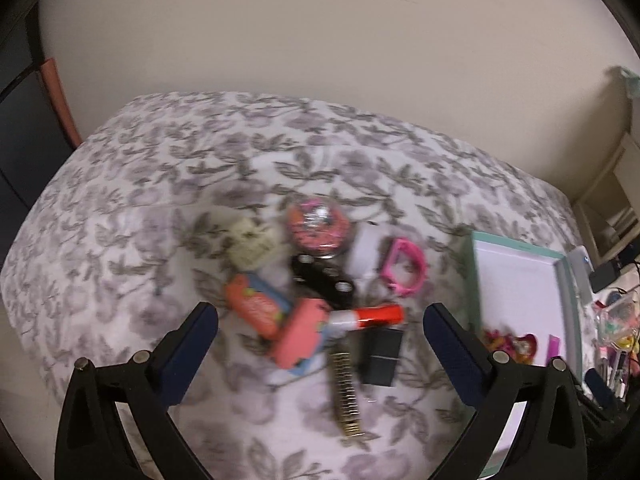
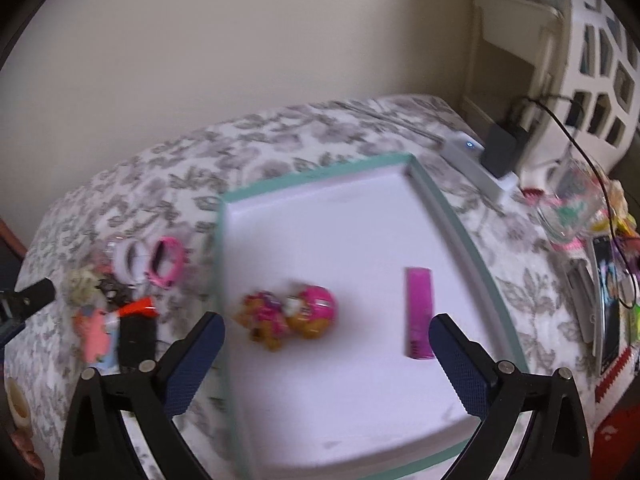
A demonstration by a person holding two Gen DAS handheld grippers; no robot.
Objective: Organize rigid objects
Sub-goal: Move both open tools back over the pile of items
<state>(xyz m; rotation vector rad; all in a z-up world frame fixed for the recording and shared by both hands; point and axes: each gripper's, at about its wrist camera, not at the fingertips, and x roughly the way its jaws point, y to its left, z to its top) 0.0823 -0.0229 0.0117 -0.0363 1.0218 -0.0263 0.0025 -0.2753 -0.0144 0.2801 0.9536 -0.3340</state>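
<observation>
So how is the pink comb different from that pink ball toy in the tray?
The pink comb is flat, long and rectangular; the pink ball toy is round and bulges up. The comb is plain magenta; the ball has orange and printed patches. The comb lies alone; the ball lies against another small toy. Both rest inside the teal-edged tray.

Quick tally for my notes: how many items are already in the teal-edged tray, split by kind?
In the tray:
Pink and yellow toy figures: 2
Magenta flat stick: 1
Total: 3
</observation>
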